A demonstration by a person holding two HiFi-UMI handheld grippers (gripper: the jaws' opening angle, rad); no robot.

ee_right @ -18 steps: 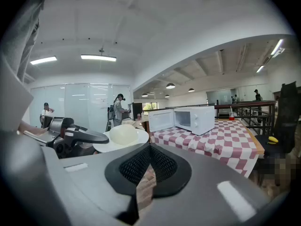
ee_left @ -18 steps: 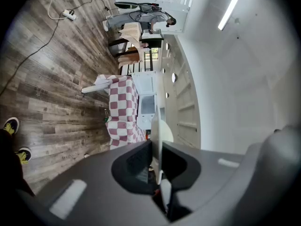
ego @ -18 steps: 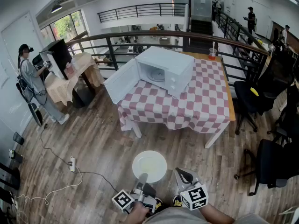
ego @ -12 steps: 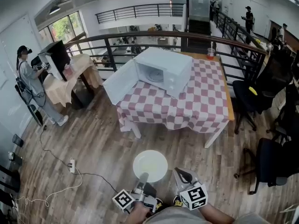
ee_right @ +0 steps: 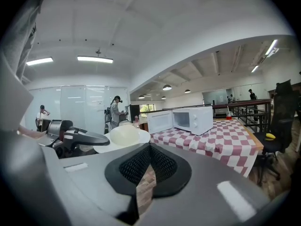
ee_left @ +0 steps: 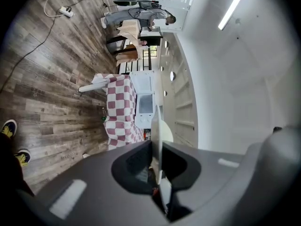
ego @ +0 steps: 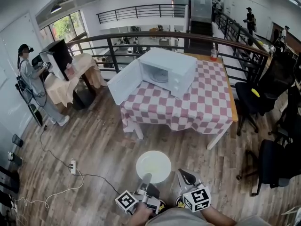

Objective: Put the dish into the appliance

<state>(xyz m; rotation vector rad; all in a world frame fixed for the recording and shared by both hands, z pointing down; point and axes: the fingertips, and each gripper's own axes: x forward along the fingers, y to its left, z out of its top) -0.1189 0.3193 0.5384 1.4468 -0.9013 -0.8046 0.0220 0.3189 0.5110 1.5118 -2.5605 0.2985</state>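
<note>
A white plate (ego: pixel 153 166) is held flat above the wooden floor, with my left gripper (ego: pixel 145 178) shut on its near rim. In the left gripper view the plate (ee_left: pixel 159 126) shows edge-on, pinched between the jaws. My right gripper (ego: pixel 184 174) hangs beside it, shut and holding nothing; its own view shows the plate (ee_right: pixel 123 136) to the left. The white microwave (ego: pixel 168 69) stands on the checkered table (ego: pixel 197 107) ahead, its door (ego: pixel 124 81) swung open to the left. The same microwave (ee_right: pixel 194 119) appears in the right gripper view too.
Black office chairs (ego: pixel 263 95) stand right of the table. A railing (ego: pixel 141 36) runs behind it. A person (ego: pixel 28 79) stands at a draped table far left. A power strip (ego: pixel 73 165) and cable lie on the floor at left. A red cup (ego: pixel 214 55) sits at the table's far corner.
The plate and both grippers have drifted slightly to the right in the head view. The left grip on the plate is unchanged.
</note>
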